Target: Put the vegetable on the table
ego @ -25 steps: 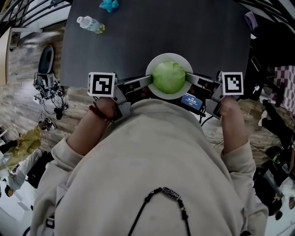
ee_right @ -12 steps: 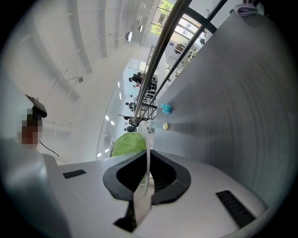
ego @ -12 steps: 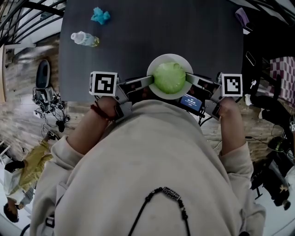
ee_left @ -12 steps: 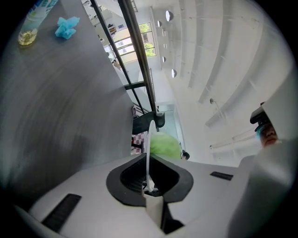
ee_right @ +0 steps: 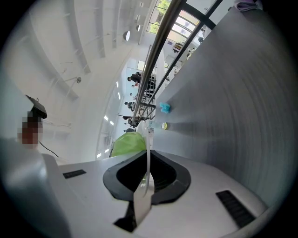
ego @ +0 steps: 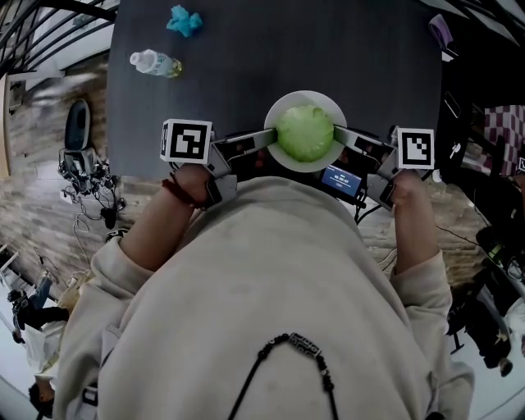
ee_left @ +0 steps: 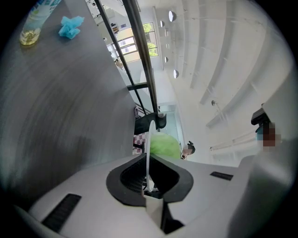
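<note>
A round green vegetable (ego: 305,133) sits on a white plate (ego: 283,103) over the near edge of the dark grey table (ego: 328,49). My left gripper (ego: 269,138) is shut on the plate's left rim and my right gripper (ego: 340,136) on its right rim. In the left gripper view the rim (ee_left: 149,148) runs edge-on between the jaws of the gripper (ee_left: 149,179), with the vegetable (ee_left: 164,145) beyond. The right gripper view shows the same: the rim (ee_right: 148,144) pinched in the gripper (ee_right: 147,176), and the vegetable (ee_right: 128,143) behind. Whether the plate touches the table I cannot tell.
A plastic bottle (ego: 156,63) lies on the table's far left, with a crumpled blue thing (ego: 184,20) beyond it. A purple object (ego: 444,34) sits at the far right corner. Bags, cables and chairs stand on the floor on both sides of the table.
Both grippers have carried the plate with the vegetable a little further in over the table's near edge. Both grips on the rim are unchanged.
</note>
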A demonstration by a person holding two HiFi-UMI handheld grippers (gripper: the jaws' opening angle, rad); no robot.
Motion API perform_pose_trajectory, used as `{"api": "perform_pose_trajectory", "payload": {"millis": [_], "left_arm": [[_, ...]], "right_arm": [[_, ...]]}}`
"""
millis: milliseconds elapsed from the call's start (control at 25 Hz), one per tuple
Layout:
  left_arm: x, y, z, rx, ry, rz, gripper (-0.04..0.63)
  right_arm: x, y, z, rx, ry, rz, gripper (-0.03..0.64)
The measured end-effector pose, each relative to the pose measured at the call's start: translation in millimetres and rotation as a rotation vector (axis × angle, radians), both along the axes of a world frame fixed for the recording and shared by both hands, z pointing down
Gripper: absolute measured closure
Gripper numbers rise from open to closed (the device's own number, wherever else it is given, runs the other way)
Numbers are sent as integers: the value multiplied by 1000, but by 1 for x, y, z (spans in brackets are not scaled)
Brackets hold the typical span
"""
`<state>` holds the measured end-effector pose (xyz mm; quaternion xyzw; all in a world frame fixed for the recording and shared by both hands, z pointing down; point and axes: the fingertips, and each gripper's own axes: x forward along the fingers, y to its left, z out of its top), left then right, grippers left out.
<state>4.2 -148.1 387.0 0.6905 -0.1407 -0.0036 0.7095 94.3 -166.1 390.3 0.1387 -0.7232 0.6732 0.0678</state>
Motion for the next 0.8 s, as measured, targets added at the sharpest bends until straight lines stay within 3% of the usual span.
{"api": "perform_pose_trajectory", "payload": {"millis": [240, 800], "left_arm": [[-19, 0, 6, -13, 16, 6, 578], [-20, -10, 38, -20, 19, 18, 578]], "right_arm": [[-18, 0, 4, -3, 16, -17, 584], [-21, -7, 35, -19, 55, 3, 586]]}}
